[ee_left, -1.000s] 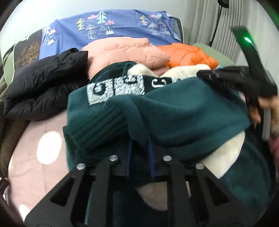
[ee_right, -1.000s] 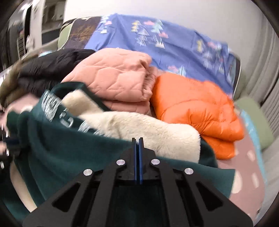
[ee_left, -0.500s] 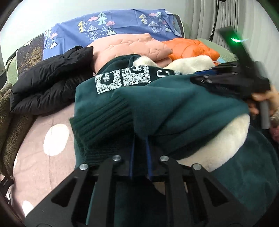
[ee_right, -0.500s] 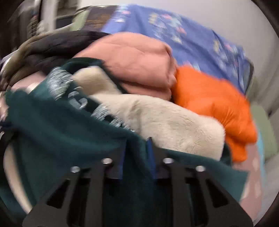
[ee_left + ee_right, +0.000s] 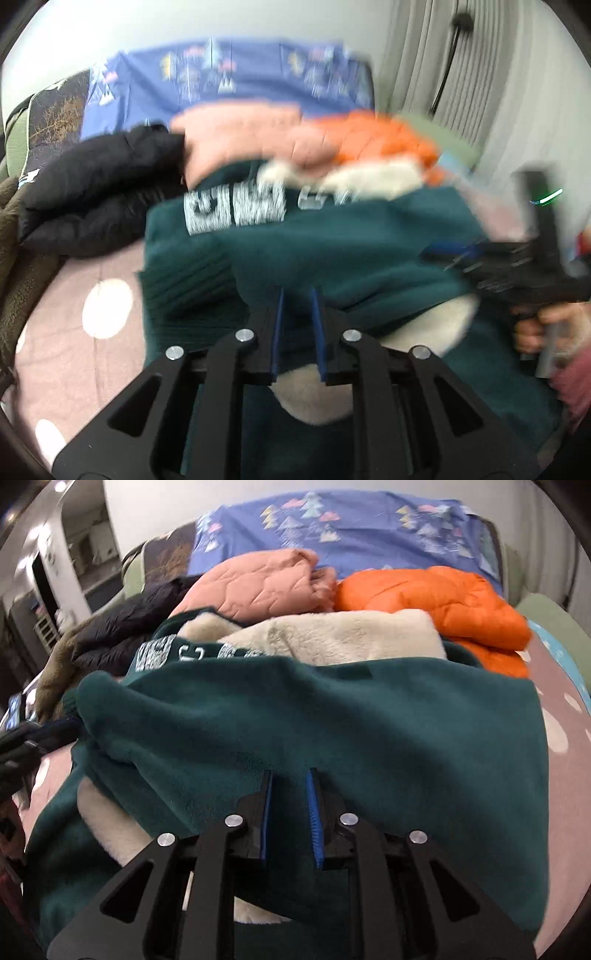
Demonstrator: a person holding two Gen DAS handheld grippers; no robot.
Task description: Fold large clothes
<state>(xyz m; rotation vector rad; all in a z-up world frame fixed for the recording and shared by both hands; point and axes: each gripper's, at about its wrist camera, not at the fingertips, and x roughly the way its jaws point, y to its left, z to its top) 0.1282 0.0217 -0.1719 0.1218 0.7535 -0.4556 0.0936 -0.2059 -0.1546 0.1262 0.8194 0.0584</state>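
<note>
Both parted grippers point(image 5: 297, 295) point(image 5: 290, 779) hover above green fleece jacket point(image 5: 332, 720).

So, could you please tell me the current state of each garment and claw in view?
Green fleece jacket: folded over, cream lining showing, on the bed.
Left claw: open, over the jacket.
Right claw: open, over the jacket.
Pink quilted jacket: folded.
Orange puffer jacket: folded.
Black puffer jacket: bundled.

Claws, pair: both parted.
We note our left claw point(image 5: 297, 295) with fingers apart; our right claw point(image 5: 290, 775) likewise gapes, gripped by our right hand point(image 5: 550, 328) at its handle.
</note>
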